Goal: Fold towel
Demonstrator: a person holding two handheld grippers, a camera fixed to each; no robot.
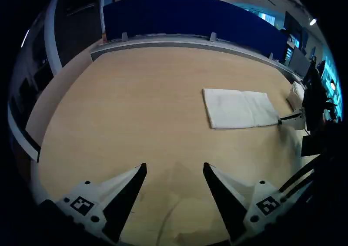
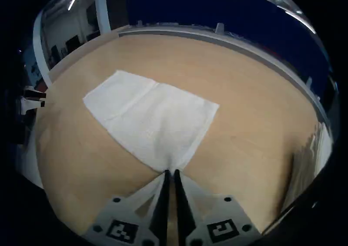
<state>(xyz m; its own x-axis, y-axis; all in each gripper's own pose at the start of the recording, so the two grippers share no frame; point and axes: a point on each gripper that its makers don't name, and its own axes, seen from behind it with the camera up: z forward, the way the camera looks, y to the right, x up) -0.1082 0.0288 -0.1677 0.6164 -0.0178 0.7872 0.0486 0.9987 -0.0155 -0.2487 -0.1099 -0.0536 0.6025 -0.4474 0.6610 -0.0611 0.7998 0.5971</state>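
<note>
The right gripper (image 2: 170, 173) pinches a corner of the white towel (image 2: 152, 115) lying flat on the table (image 2: 252, 98), well in from its far edge, while the left gripper (image 1: 174, 165) gapes wide, empty.

No words, numbers or brands can be read.
The only signs are square black-and-white code markers (image 1: 82, 204), one on each finger of the left tool (image 1: 174, 167) and of the right tool (image 2: 170, 173); they carry patterns, not letters or digits.
</note>
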